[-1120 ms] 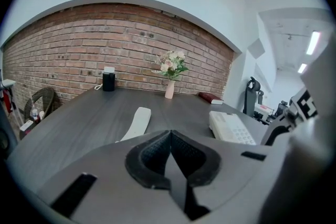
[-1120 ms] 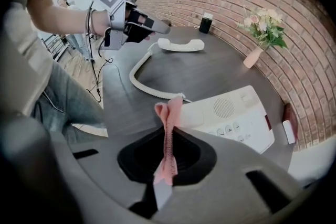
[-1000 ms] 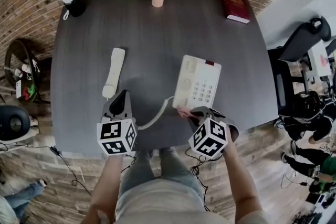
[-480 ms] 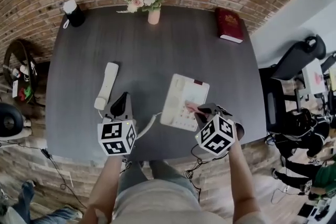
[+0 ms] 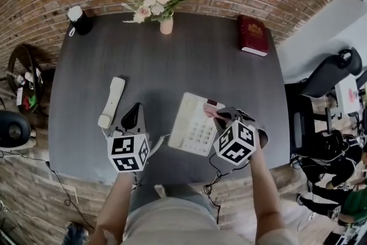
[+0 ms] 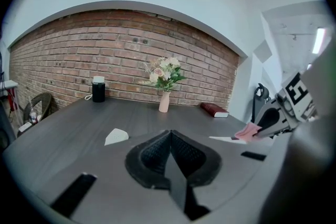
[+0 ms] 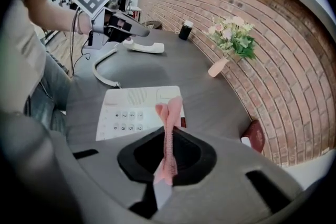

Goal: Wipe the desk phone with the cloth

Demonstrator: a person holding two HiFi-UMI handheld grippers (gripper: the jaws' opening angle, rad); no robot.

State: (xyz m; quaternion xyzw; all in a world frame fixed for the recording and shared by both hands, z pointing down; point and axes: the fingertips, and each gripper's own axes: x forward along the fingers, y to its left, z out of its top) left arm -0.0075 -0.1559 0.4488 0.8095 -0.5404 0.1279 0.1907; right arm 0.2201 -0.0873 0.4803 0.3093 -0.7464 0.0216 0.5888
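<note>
The desk phone (image 5: 194, 126) sits on the bench's (image 5: 189, 60) near right, under my right gripper (image 5: 222, 116) pinching the cloth (image 5: 210, 113); my left gripper (image 5: 133, 112), closed and empty, steadies nothing, so wiping may skid it.

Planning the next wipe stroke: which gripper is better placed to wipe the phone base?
Right. The right gripper is shut on the pink cloth above the phone base; the left gripper is shut, empty, beside it.

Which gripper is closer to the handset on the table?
Left. The left gripper is beside the handset; the right gripper holds the cloth over the phone, farther away.
</note>
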